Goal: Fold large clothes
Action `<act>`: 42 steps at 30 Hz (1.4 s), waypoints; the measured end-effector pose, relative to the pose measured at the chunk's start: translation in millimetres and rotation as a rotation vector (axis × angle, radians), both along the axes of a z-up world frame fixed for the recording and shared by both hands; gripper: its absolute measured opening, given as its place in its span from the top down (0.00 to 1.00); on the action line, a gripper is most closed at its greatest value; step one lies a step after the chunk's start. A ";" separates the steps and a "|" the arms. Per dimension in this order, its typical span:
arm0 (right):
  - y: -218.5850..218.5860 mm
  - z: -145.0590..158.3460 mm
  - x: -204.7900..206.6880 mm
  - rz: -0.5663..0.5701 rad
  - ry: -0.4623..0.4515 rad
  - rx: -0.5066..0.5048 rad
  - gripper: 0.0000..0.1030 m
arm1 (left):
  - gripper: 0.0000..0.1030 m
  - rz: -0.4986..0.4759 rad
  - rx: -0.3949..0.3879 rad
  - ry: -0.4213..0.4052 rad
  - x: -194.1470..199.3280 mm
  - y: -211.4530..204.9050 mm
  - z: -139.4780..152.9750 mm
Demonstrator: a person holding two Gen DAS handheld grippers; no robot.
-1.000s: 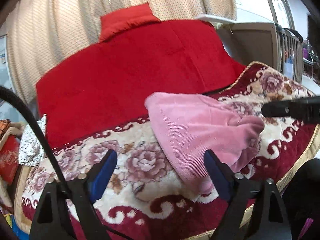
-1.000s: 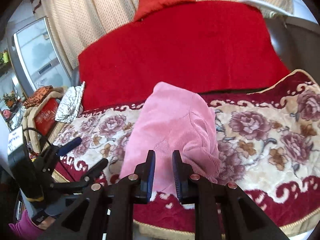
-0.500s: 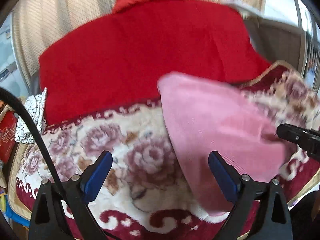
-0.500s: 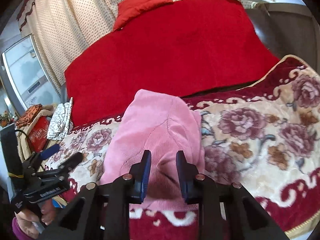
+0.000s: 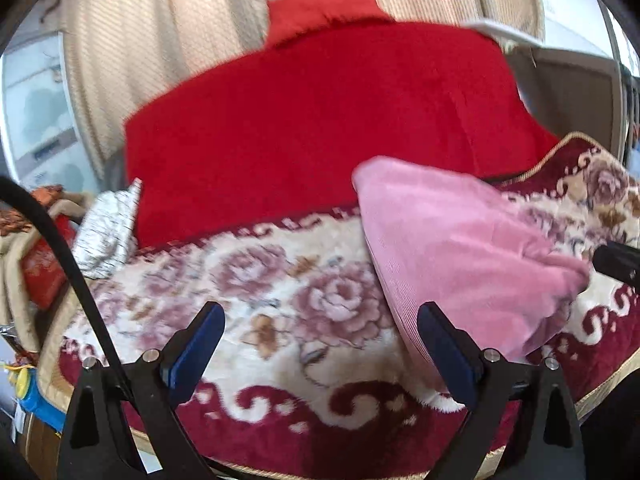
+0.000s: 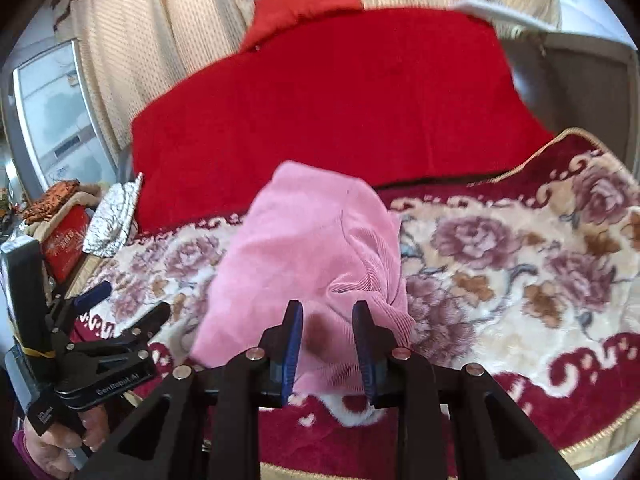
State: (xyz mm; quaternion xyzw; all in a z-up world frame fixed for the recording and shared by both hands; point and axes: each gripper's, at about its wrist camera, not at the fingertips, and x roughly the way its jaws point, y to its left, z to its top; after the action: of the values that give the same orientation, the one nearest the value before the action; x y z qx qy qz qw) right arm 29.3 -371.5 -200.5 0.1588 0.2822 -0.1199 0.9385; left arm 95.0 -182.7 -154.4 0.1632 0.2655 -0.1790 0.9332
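On the black body of the left tool (image 6: 120, 308), seen at the lower left of the right wrist view, white lettering reads "GenRobot.AI"; a smaller white label lower on the same handle is too small to read. A hand (image 6: 60, 448) grips that handle from below, with a magenta sleeve edge at the wrist, and the tool points up and to the right across the floral blanket (image 5: 280, 300). Its blue-padded jaws stand wide apart with nothing between them; in its own view, the right-hand finger sits just in front of the near left edge of the pink garment (image 5: 460, 248), and whether it touches the cloth cannot be told. The right tool (image 6: 326, 344) tilts down toward the blanket, its jaws narrow but parted, having just been opening; the near end of the pink garment (image 6: 304, 256) lies bunched between and beyond the blue pads, which do not press on it. A dark tip of the right tool (image 5: 616, 262) shows at the right edge of the left wrist view, at the garment's right end. The garment is a ribbed pink bundle lying on the blanket, its far end reaching the red cover (image 6: 340, 100) behind. A silver patterned cloth (image 6: 114, 220) and a red box (image 6: 66, 244) with unreadable gold print lie at the left.
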 end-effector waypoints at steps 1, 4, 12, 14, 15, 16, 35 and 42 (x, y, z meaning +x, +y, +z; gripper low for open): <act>3.9 5.2 -6.5 -0.002 -0.011 -0.007 0.72 | 0.06 0.005 -0.005 -0.018 -7.3 4.3 7.6; 19.1 20.9 -30.9 -0.009 -0.048 -0.034 0.72 | 0.06 0.014 -0.003 -0.064 -25.5 14.8 27.7; 56.6 65.0 -79.4 -0.018 -0.167 -0.094 0.15 | 0.05 0.016 -0.051 -0.138 -63.4 48.4 74.5; 61.7 73.3 -84.1 -0.018 -0.177 -0.092 0.15 | 0.05 0.030 -0.072 -0.149 -67.4 56.9 83.0; 64.3 78.1 -87.1 -0.031 -0.183 -0.100 0.15 | 0.05 0.043 -0.078 -0.157 -69.3 60.8 86.8; 67.4 82.1 -89.3 -0.043 -0.184 -0.119 0.15 | 0.05 0.050 -0.083 -0.164 -71.2 64.5 90.8; 102.5 100.2 -102.2 -0.093 -0.113 -0.210 0.15 | 0.05 0.076 -0.119 -0.214 -100.4 86.8 115.4; 103.1 101.6 -100.9 -0.103 -0.109 -0.200 0.15 | 0.05 0.054 -0.116 -0.214 -104.0 84.9 115.6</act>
State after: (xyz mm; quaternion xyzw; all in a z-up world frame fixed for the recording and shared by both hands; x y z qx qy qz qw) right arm -71.6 -268.4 -98.9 0.0848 0.2089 -0.1869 0.9562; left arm -9.0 -97.8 -38.8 0.1201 0.1578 -0.1503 0.9685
